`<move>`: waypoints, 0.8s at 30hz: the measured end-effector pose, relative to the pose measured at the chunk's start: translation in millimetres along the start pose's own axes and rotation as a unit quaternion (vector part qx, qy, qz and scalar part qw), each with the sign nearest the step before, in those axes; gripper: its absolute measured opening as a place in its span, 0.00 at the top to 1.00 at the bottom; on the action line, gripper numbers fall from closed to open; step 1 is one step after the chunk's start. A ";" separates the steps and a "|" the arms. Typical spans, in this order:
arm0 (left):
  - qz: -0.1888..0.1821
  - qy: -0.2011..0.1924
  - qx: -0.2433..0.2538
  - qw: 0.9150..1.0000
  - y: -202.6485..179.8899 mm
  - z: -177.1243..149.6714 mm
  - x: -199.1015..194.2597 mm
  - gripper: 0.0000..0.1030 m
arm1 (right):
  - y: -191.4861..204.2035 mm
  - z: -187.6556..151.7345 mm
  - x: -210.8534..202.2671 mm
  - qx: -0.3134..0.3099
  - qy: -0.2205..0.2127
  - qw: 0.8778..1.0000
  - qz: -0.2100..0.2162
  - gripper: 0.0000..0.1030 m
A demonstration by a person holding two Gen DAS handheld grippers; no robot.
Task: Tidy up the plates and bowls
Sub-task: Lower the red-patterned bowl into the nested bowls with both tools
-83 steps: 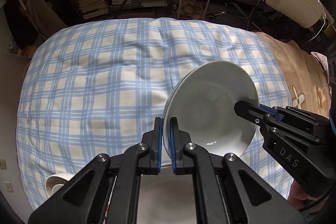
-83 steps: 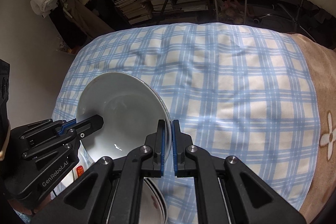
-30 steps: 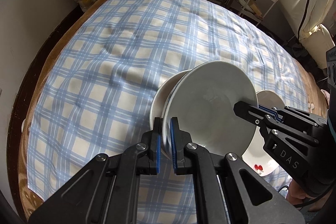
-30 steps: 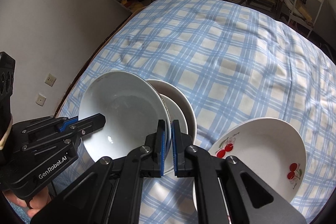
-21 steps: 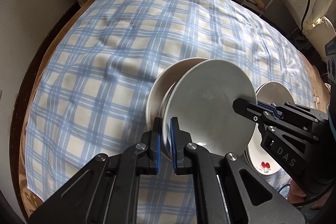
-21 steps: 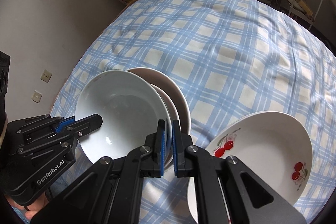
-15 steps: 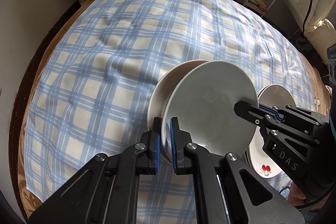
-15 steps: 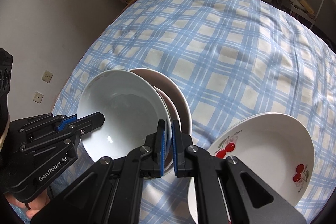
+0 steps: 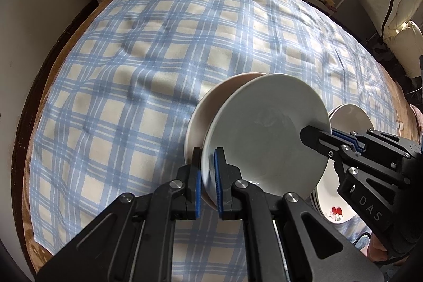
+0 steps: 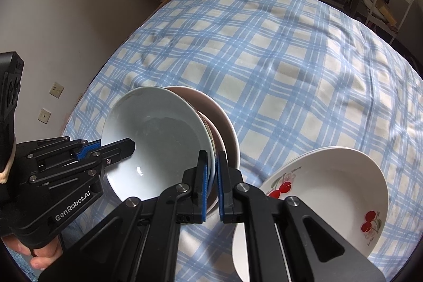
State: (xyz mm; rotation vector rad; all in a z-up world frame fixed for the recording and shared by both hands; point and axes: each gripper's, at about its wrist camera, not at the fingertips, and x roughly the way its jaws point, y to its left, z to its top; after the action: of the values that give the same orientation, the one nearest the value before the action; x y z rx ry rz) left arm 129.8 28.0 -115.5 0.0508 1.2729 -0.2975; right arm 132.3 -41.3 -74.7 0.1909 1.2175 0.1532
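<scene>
We've got the plain white ceramic bowl (image 9: pixel 267 139) pinched on two sides: our left gripper (image 9: pixel 208 176) is clamped on the near rim, jaws narrow on the thin wall, and our right gripper (image 10: pixel 211 181) is clamped on the opposite rim, just as tight. Both point steeply down.

What's changed? A few seconds ago this bowl hung over bare checked cloth. Now it's been carried across, and the pinkish-beige shallow bowl (image 9: pixel 211 107) sits directly behind and under it. Over the last second the two have barely shifted against each other, so we read this as the carry finished and the lowering in hand. That puts us close to nesting one bowl into another, though from these views we can't tell whether the white bowl is touching the stack below or only hovering just above it.

Now the containers. In the right wrist view there's a rim with a dark patterned band (image 10: pixel 211 131) between the white bowl and the pinkish one, so we reckon the stack holds at least two pieces already. The white bowl itself is empty, only a glint of light inside. Just beside the stack, the white deep plate with red cherry prints (image 10: pixel 325 186) lies empty on the blue-and-cream checked bedspread (image 10: pixel 277 57); in the left wrist view a second rim seems to show beneath it.
</scene>
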 end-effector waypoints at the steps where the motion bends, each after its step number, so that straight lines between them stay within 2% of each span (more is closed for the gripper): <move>1: 0.001 0.001 0.001 1.000 -0.4 -0.4 1.0 0.92 | 0.1 0.3 0.1 0.000 0.000 1.000 -0.001 0.92; 11: 0.025 0.003 0.023 0.999 -6.7 -3.3 3.4 0.90 | 1.0 -0.1 -1.2 -0.009 0.006 1.000 -0.006 0.92; 21: 0.042 -0.003 0.035 0.999 -11.3 -3.6 5.1 0.88 | -7.4 0.8 -0.4 0.017 -0.005 1.000 0.012 0.93; 24: 0.046 -0.008 0.037 0.998 -11.7 -2.8 4.6 0.88 | -5.1 1.3 -2.9 0.010 -0.006 1.000 0.001 0.91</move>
State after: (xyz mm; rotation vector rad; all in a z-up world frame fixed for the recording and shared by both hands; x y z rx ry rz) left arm 125.4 16.5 -119.2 0.1697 1.2400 -0.2651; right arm 132.6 -46.9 -72.8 0.2100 1.2076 0.1429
